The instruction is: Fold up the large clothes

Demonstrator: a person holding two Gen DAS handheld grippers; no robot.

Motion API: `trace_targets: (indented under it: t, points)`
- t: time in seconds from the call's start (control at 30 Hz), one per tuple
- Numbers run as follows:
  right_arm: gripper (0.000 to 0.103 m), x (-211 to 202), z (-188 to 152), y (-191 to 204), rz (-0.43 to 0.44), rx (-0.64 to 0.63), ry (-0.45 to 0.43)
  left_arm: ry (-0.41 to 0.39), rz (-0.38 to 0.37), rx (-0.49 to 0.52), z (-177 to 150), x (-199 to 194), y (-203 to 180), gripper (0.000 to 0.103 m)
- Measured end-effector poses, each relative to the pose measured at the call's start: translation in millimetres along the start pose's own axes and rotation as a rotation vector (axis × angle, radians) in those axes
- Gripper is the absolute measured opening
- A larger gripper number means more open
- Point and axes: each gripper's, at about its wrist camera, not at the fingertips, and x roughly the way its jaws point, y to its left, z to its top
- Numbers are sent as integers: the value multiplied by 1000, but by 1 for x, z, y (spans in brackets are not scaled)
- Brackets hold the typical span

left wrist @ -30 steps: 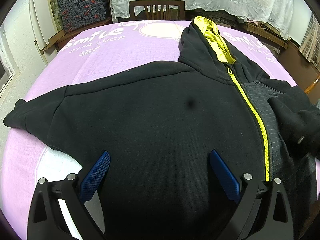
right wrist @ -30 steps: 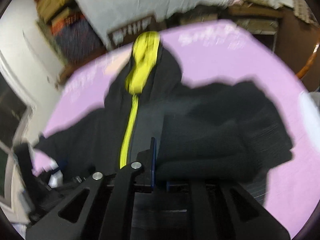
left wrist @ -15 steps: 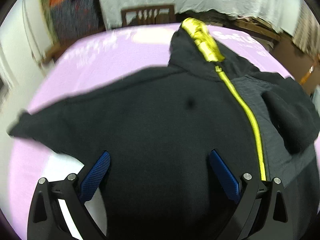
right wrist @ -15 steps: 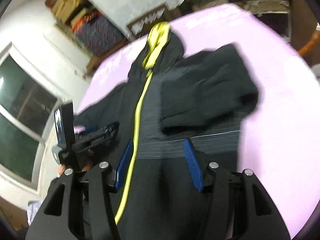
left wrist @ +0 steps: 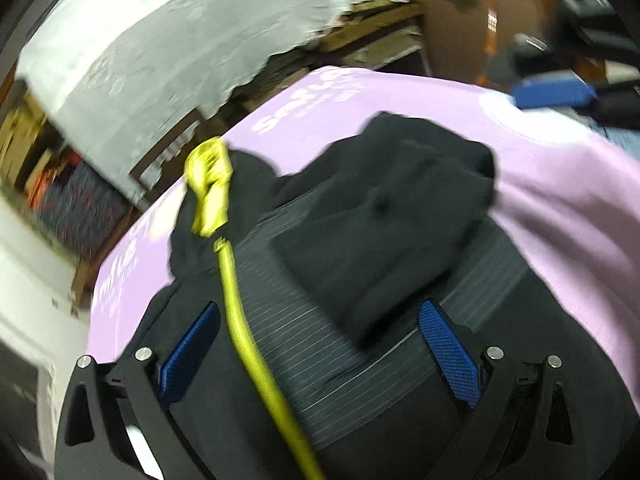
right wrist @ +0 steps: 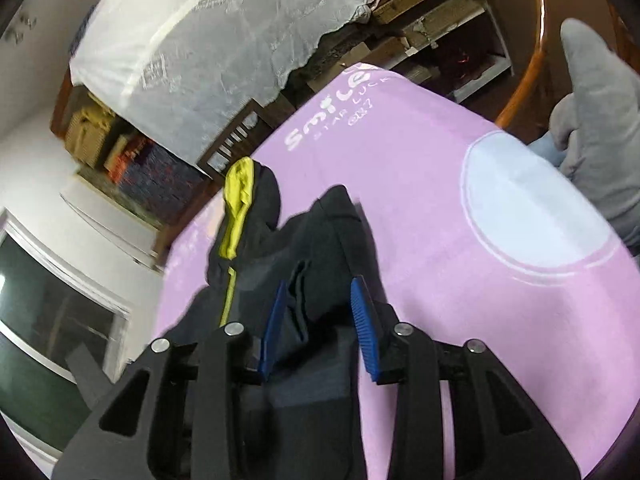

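Note:
A black hooded jacket point(left wrist: 360, 264) with a yellow zip point(left wrist: 240, 320) and yellow hood lining point(left wrist: 210, 184) lies on the pink cloth-covered table point(left wrist: 560, 208). One sleeve point(left wrist: 400, 200) is folded over its chest. My left gripper point(left wrist: 320, 344) is open above the jacket's front, its blue pads astride the zip and the folded sleeve. My right gripper point(right wrist: 320, 320) is open over the jacket's right side point(right wrist: 312, 240), with folded black fabric between its blue fingers but not clamped. The right gripper also shows at the top right of the left wrist view point(left wrist: 556, 94).
A wooden chair point(right wrist: 236, 136) stands behind the table, under a white lace-covered shelf point(right wrist: 224, 40). A window point(right wrist: 44, 320) is at the left. A grey gloved hand point(right wrist: 592, 112) and an orange curved chair back point(right wrist: 532, 40) are at the right.
The left gripper has swung right, from over the jacket's left half to over the zip and folded sleeve. The right gripper let go of the sleeve, opened, and now hovers at the jacket's right side.

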Motion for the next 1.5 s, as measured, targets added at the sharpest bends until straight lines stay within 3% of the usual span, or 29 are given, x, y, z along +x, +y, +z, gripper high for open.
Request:
trace_targets:
  t: [0.1, 0.17, 0.23, 0.37, 0.43, 0.53, 0.63, 0.73, 0.8, 0.9, 1.0, 1.2, 1.3, 1.4, 1.5]
  points:
    - [34, 1, 0, -9, 4, -27, -58, -16, 11, 59, 11, 6, -20, 100]
    - [34, 5, -1, -14, -57, -35, -53, -32, 19, 61, 19, 9, -28, 100]
    - [34, 6, 3, -23, -1, 16, -32, -39, -17, 16, 28, 13, -24, 96]
    - [34, 6, 1, -23, -3, 10, -24, -18, -183, -108, 42, 21, 0, 67]
    - [34, 8, -1, -17, 4, -5, -18, -1, -249, -153, 45, 24, 9, 46]
    - [34, 8, -3, -14, 8, -18, -14, 11, -316, -205, 46, 28, 18, 37]
    - [34, 11, -5, -12, 8, -28, -8, 5, -323, -238, 43, 27, 25, 28]
    - [33, 17, -6, -6, -9, -69, 3, -29, -298, -291, 39, 18, 44, 26]
    - [23, 24, -8, 1, -33, -113, 7, -59, -268, -340, 35, 8, 65, 26]
    - [16, 30, -12, 10, -67, -173, 9, -92, -220, -423, 25, -6, 100, 26]
    - [16, 33, -16, 15, -103, -220, 7, -108, -111, -492, 2, -11, 137, 25]
    - [16, 54, -28, 20, -164, -289, 70, 35, -68, -605, -61, 28, 172, 26]
    - [16, 66, -34, 18, -189, -300, 129, 116, -117, -679, -97, 49, 179, 26]
    - [16, 69, -37, 18, -224, -326, 139, 106, -136, -711, -102, 46, 189, 34]
    - [16, 60, -35, 20, -257, -348, 81, 69, -80, -714, -99, 32, 196, 55]
